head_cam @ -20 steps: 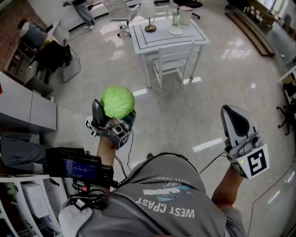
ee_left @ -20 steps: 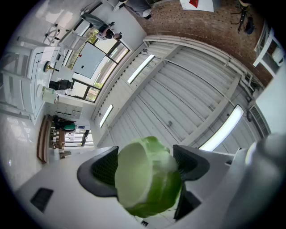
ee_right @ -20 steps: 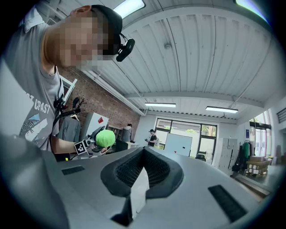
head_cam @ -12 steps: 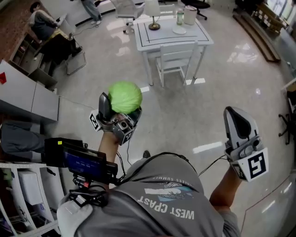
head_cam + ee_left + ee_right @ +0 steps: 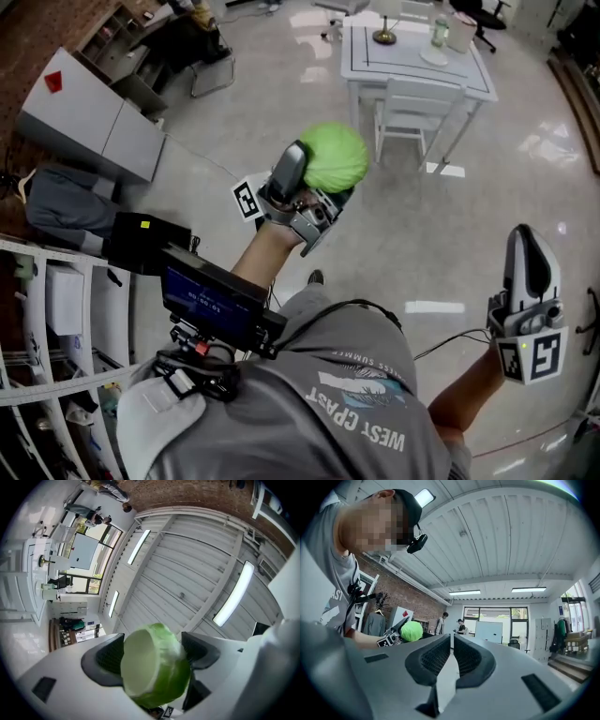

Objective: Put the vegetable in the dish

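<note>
At the far left of the head view a white shelving rack is standing along the edge, and above it a grey cabinet is sitting against the wall. Moving right, a black device with a lit blue screen is riding by the person's left forearm. That arm is raising the left gripper, which is pointing steeply upward. Its jaws are standing wide and pinching a round green cabbage between the pads, one pad pressing on each side, as the left gripper view is showing against the ceiling. The cabbage is hanging in the air above the shiny floor, well apart from the white table and the white chair tucked against it at the top. At the far right, the right gripper is pointing roughly level, its jaws pressed together with nothing between them.
</note>
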The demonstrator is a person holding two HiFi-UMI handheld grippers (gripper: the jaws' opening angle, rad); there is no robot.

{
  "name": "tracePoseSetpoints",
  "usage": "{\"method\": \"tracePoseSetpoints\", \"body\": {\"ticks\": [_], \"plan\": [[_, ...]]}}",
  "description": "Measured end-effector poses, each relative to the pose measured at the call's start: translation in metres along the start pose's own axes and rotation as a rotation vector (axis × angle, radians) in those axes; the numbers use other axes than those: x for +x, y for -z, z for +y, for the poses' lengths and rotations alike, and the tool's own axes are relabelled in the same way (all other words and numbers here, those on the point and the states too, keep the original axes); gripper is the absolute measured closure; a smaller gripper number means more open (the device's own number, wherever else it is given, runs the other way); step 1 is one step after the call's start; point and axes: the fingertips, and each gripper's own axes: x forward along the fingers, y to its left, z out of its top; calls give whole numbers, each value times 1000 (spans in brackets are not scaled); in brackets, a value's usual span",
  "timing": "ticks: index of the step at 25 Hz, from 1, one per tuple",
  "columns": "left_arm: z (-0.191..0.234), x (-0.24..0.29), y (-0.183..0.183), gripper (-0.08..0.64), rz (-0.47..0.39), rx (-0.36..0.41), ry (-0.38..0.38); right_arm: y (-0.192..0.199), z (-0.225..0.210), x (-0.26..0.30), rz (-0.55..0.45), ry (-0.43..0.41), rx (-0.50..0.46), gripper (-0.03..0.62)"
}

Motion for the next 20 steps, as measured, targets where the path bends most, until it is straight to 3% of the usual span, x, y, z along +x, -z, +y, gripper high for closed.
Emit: {"method": "tracePoseSetpoints", "body": {"ticks": [5, 10, 20], "plan": [[20, 11, -13, 169, -35, -36, 33, 12, -9, 22, 11, 1, 22, 584], [47, 21, -34, 170, -10, -54, 31, 19, -18, 47, 21, 39, -1, 584], [93, 33, -110, 172, 10, -130, 66, 34, -27, 129, 76, 97, -79, 584]]}}
